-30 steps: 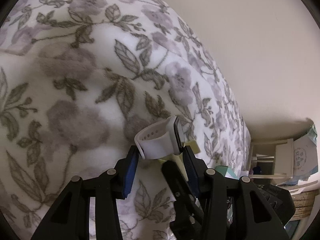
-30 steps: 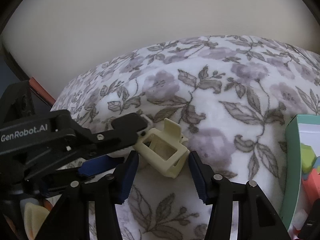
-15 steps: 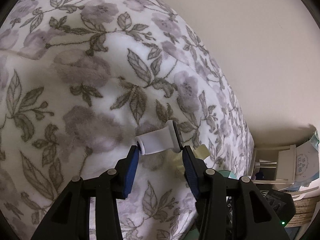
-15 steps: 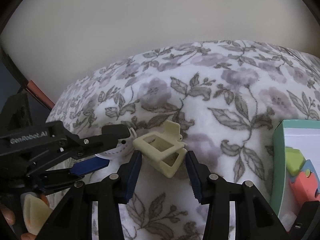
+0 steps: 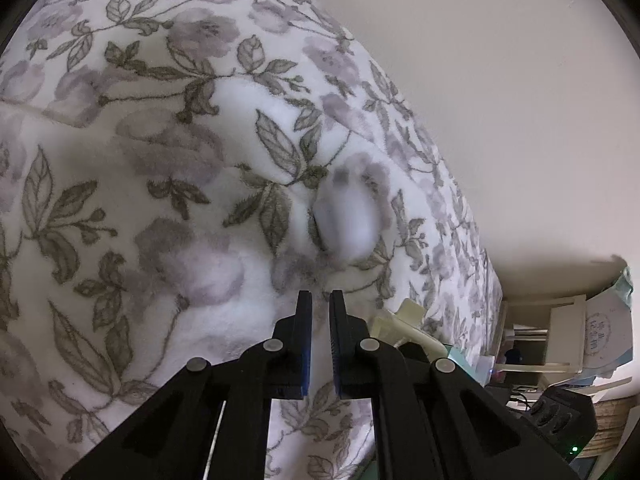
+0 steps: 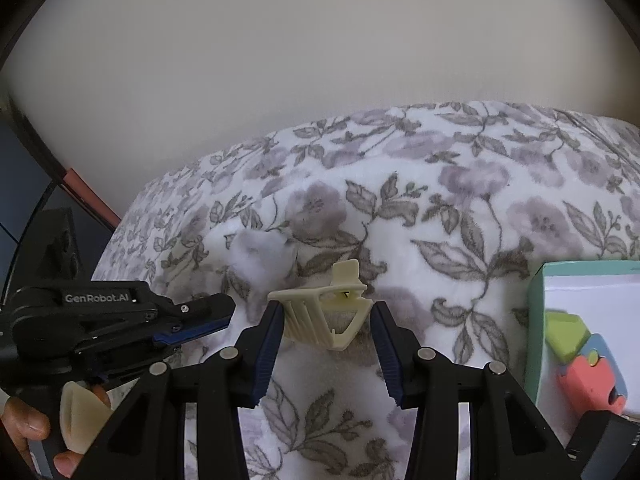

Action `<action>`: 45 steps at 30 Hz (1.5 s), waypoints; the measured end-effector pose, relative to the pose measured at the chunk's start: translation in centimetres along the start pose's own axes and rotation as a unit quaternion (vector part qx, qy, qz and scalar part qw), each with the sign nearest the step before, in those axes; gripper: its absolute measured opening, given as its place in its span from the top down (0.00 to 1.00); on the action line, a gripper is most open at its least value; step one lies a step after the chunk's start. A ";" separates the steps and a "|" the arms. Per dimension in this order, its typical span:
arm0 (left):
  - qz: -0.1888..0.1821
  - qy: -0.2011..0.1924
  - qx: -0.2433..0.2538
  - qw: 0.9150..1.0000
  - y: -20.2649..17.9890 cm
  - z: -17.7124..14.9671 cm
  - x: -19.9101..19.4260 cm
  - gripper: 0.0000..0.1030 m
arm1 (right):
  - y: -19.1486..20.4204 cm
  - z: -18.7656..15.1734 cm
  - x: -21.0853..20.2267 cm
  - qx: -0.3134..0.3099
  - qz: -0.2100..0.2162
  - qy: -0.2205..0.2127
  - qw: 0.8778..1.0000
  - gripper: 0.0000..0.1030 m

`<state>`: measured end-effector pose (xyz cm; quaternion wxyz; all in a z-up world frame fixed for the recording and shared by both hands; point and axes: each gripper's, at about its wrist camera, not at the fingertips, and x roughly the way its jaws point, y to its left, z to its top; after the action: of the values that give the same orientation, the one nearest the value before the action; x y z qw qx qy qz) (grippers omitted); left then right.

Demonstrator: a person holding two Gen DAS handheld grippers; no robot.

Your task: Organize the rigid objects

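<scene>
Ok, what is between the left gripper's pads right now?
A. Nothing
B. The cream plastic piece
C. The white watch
A. The left gripper has just closed its jaws, and they meet on nothing. The white watch, blurred, is ahead of the tips and clear of them, over the floral blanket.

left gripper (image 5: 320, 320): matte black angular frame, blue ribbed jaw pads, round silver screw heads along both arms | right gripper (image 6: 328, 336): same black build, blue ridged pads, silver screws | marking: white "GenRobot.AI" lettering on the left unit's body at 9 o'clock in the right wrist view | hand (image 6: 24, 436): bare fingers on a cream handle part at 8 o'clock, sleeve not visible
</scene>
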<state>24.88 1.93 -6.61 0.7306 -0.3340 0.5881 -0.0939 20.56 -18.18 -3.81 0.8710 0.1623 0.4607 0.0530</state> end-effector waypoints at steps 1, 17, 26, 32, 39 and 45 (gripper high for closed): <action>-0.001 0.002 -0.005 1.000 0.2 0.0 0.1 0.94 | 0.0 0.0 0.0 -0.001 -0.001 0.000 1.000 0.54; -0.023 -0.029 0.012 0.999 -0.6 1.3 0.3 0.85 | -1.5 0.6 0.0 0.015 -0.008 -0.003 1.000 0.54; -0.044 -0.034 0.045 0.997 -3.0 1.3 1.5 0.72 | -2.4 1.4 0.0 0.016 -0.013 -0.006 1.000 0.54; -0.046 -0.046 0.048 0.997 -3.6 1.7 2.4 0.73 | -3.0 1.5 0.2 0.014 -0.016 -0.003 1.000 0.54; -0.039 -0.054 0.056 0.996 -3.5 2.0 3.1 0.94 | -3.6 1.5 0.5 0.018 -0.018 0.001 1.000 0.54; -0.053 -0.060 0.065 0.995 -3.8 1.8 2.3 0.96 | -3.6 1.4 0.4 0.019 -0.019 0.001 1.000 0.54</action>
<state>28.16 -1.55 -6.00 0.7788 -0.3217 0.5170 -0.1503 21.70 -21.77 -4.56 0.8680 0.1706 0.4656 0.0280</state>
